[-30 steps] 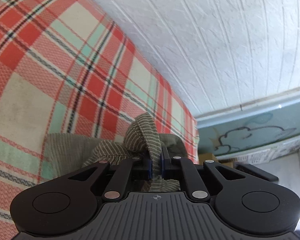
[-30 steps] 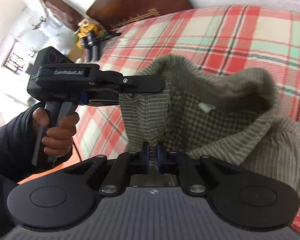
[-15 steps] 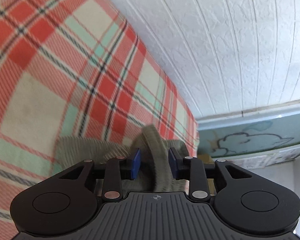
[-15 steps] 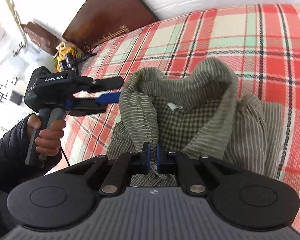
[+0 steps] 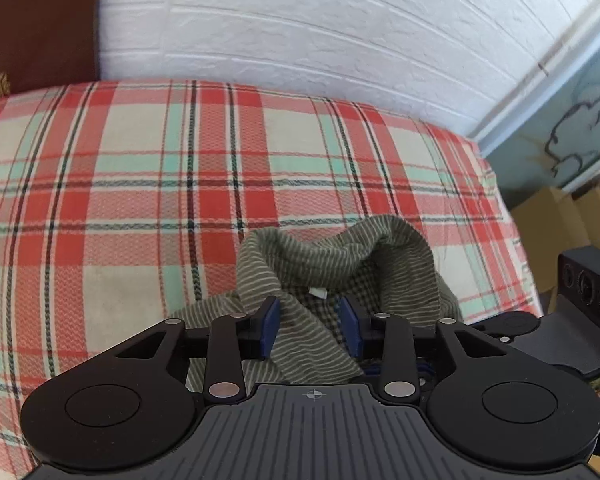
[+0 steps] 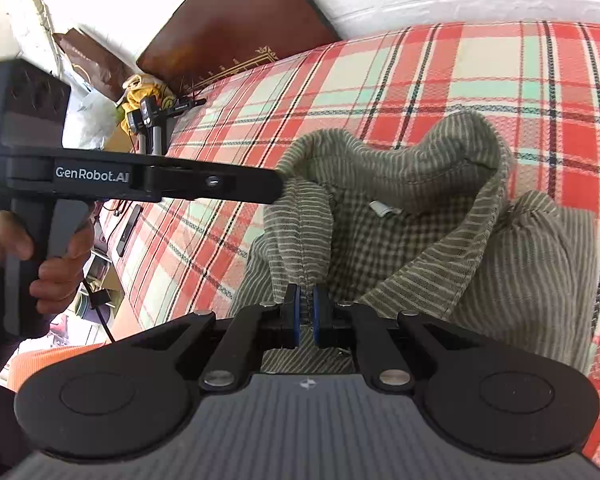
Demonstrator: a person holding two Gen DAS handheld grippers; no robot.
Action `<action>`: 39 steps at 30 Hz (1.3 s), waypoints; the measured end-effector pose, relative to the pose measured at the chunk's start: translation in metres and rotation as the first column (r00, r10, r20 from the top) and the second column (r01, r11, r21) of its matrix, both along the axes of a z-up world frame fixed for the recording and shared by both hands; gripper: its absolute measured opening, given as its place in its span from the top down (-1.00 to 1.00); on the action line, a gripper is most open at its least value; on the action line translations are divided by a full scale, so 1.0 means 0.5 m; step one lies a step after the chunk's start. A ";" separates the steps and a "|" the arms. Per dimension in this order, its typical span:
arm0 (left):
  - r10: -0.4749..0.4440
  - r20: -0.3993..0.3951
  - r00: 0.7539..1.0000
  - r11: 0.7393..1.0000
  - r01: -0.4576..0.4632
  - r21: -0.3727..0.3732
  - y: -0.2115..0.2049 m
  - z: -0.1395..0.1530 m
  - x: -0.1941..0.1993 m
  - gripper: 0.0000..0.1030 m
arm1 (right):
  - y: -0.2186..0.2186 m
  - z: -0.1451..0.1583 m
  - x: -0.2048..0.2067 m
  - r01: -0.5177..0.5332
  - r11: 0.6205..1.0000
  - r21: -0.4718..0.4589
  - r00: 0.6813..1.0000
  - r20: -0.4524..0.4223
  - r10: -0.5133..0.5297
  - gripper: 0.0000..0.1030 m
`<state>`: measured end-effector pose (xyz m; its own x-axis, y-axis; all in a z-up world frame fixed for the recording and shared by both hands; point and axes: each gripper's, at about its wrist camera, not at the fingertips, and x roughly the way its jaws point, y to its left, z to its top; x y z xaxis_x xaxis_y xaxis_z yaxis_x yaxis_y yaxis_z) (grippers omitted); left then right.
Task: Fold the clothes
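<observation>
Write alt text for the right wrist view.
The right gripper pinches the front edge of a green striped shirt lying on a plaid sheet. At left a hand holds the left gripper by the collar.

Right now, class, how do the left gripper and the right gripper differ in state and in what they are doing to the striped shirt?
The left gripper has its jaws apart and opening, its pads clear of the striped shirt; the right gripper is shut, pinching the shirt's front edge. The left one hangs free above the shirt; the right one holds the cloth. Both have blue pads and point down at the shirt on the plaid bed cover.
</observation>
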<state>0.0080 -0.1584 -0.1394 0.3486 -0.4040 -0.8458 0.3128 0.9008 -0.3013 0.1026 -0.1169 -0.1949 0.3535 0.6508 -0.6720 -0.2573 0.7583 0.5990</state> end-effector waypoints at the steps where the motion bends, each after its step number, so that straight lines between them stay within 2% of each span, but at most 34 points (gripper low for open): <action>1: -0.013 0.001 1.000 0.999 0.013 0.039 -0.011 -0.008 0.002 -0.02 | 0.001 0.001 -0.002 -0.001 1.000 0.001 1.000 0.004 0.001 0.86; 4: -0.017 -0.023 1.000 0.992 0.020 0.124 -0.028 -0.034 0.010 -0.02 | 0.004 0.001 -0.006 0.002 1.000 0.001 1.000 0.012 -0.002 0.86; 8: 0.019 -0.052 0.998 0.997 -0.015 0.077 -0.020 -0.039 0.017 -0.03 | 0.000 -0.001 -0.012 0.010 1.000 0.008 1.000 0.014 -0.010 0.86; 16: 0.016 -0.071 0.997 0.995 -0.009 0.100 -0.051 -0.070 0.031 -0.03 | 0.001 -0.002 -0.010 0.008 1.000 0.016 1.000 0.012 -0.008 0.86; 17: 0.017 -0.074 0.997 0.995 -0.009 0.100 -0.052 -0.076 0.032 0.04 | 0.002 -0.002 -0.009 0.007 1.000 0.015 1.000 0.012 -0.007 0.86; 18: 0.025 -0.078 0.997 0.995 -0.017 0.102 -0.051 -0.084 0.035 0.61 | 0.003 -0.002 -0.009 0.006 1.000 0.013 1.000 0.013 -0.006 0.85; 19: 0.034 -0.082 0.996 0.994 -0.025 0.105 -0.049 -0.090 0.038 0.74 | 0.004 -0.003 -0.010 0.006 1.000 0.010 1.000 0.013 -0.006 0.85; 22: 0.073 -0.082 0.994 0.993 -0.064 0.102 -0.033 -0.095 0.034 0.90 | 0.000 -0.003 -0.012 0.021 1.000 0.006 1.000 0.016 -0.021 0.85; 28: 0.137 -0.057 0.989 0.990 -0.134 0.049 0.004 -0.083 0.006 0.93 | -0.010 0.016 -0.017 0.044 0.999 0.005 0.998 0.039 -0.044 0.78; 33: 0.206 -0.041 0.978 0.978 -0.206 0.002 0.037 -0.071 -0.012 0.93 | -0.051 0.085 -0.026 0.110 0.994 0.008 0.986 0.126 -0.110 0.78; 36: 0.222 -0.035 0.974 0.975 -0.223 -0.012 0.043 -0.069 -0.017 0.93 | -0.085 0.115 -0.014 0.223 0.974 -0.047 0.958 0.194 -0.210 0.78; 37: 0.222 -0.036 0.974 0.975 -0.222 -0.013 0.043 -0.071 -0.018 0.93 | -0.093 0.116 -0.003 0.257 0.962 -0.089 0.950 0.207 -0.235 0.64; 39: 0.218 -0.032 0.975 0.976 -0.218 -0.012 0.040 -0.072 -0.020 0.93 | -0.101 0.111 0.023 0.291 0.943 -0.164 0.944 0.212 -0.254 0.56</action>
